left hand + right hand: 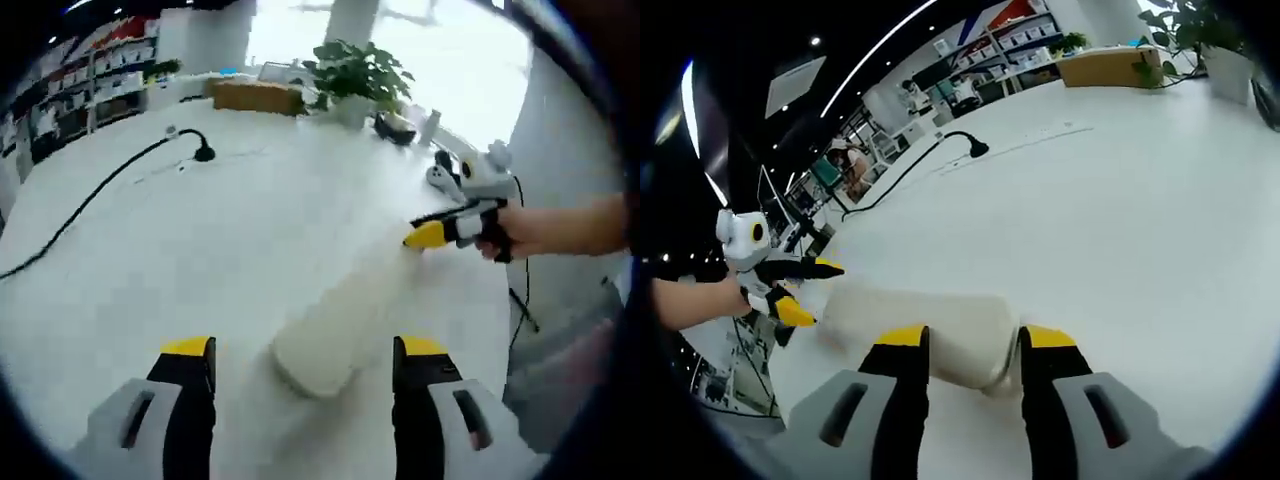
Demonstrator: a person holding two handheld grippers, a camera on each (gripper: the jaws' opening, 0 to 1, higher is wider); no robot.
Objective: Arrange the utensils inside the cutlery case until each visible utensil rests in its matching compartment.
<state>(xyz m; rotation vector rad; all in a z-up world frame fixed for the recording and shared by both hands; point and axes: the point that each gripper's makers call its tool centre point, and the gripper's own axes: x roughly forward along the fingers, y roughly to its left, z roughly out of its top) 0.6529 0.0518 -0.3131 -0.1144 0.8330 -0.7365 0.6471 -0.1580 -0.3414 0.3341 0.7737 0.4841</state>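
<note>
While I look along my left gripper (305,365), its two yellow-tipped jaws stand wide apart with nothing between them touching either pad. Just beyond them a cream-coloured rolled cutlery case (345,325) lies on the white table (200,240), its near end between the jaw tips and its length running away to the far right. I can read no brand, label or writing on it in either view.

At the far end of the roll, the left gripper view shows my right gripper (432,233) coming in from the right, held by a hand (520,232), its yellow tip touching or just beside the case.

From the right gripper view, my right gripper (973,345) has the rounded end of the cutlery case (915,328) between its jaws, which sit close against either side; I cannot tell whether they are truly clamped or just straddling it. The left gripper (800,290) appears at the left, jaws parted, beside the other end of the roll.

A black cable (90,200) with a plug crosses the table on the left. At the far side stand a potted plant (355,75) and a brown box (258,96). Shelving (1000,45) with signs lines the background, but its lettering is too blurred to read. The right gripper view also shows ceiling strip lights and distant workstations.
</note>
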